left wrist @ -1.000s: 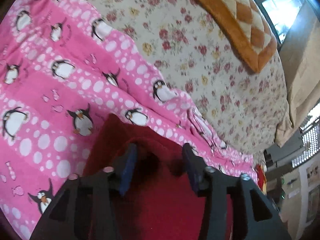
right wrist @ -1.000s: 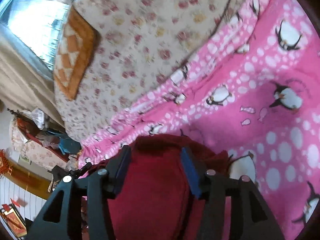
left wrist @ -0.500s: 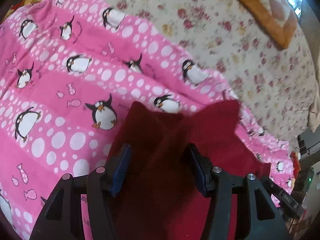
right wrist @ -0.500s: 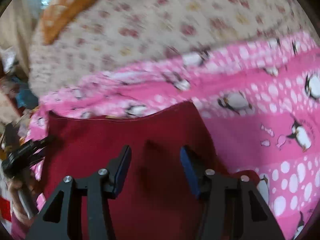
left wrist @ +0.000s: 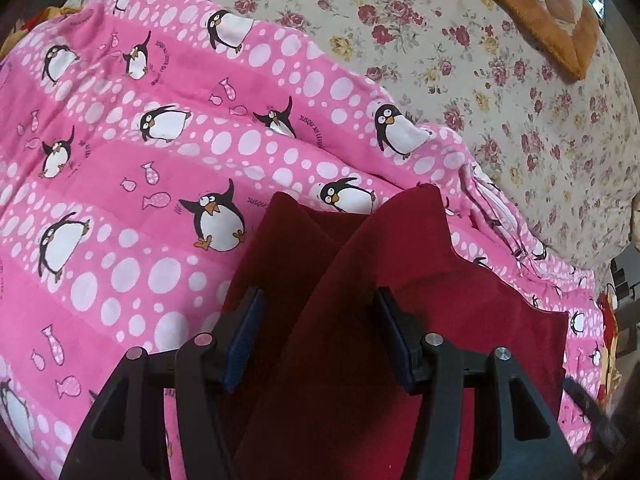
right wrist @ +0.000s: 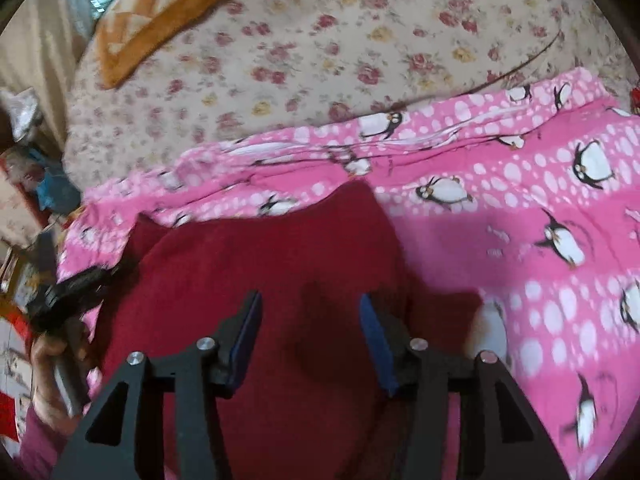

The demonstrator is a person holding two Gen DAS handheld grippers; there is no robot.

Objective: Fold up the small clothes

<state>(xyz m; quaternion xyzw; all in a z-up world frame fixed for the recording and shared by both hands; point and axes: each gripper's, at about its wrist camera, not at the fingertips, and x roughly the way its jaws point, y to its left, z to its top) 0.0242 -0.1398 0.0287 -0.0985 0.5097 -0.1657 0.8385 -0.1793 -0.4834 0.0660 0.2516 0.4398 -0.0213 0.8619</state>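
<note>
A dark red small garment (left wrist: pixel 352 300) lies on the pink penguin blanket (left wrist: pixel 120 200). In the left wrist view it shows two raised folds meeting in a crease, with a flat part to the right. My left gripper (left wrist: pixel 318 336) is open, its blue-padded fingers above the cloth and astride the crease. In the right wrist view the red garment (right wrist: pixel 280 272) spreads flat. My right gripper (right wrist: pixel 310 340) is open just above it. The left gripper and the hand holding it (right wrist: pixel 64 308) show at the garment's left edge.
A floral bedspread (left wrist: pixel 460 60) lies beyond the pink blanket (right wrist: pixel 540 240). An orange checked blanket (left wrist: pixel 540 8) lies at the far corner by a window. Room clutter (right wrist: pixel 24 160) stands past the bed's left side.
Both grippers have pulled back and apart. The bunched red garment now lies spread out wider on the blanket. Both grippers stayed open.
</note>
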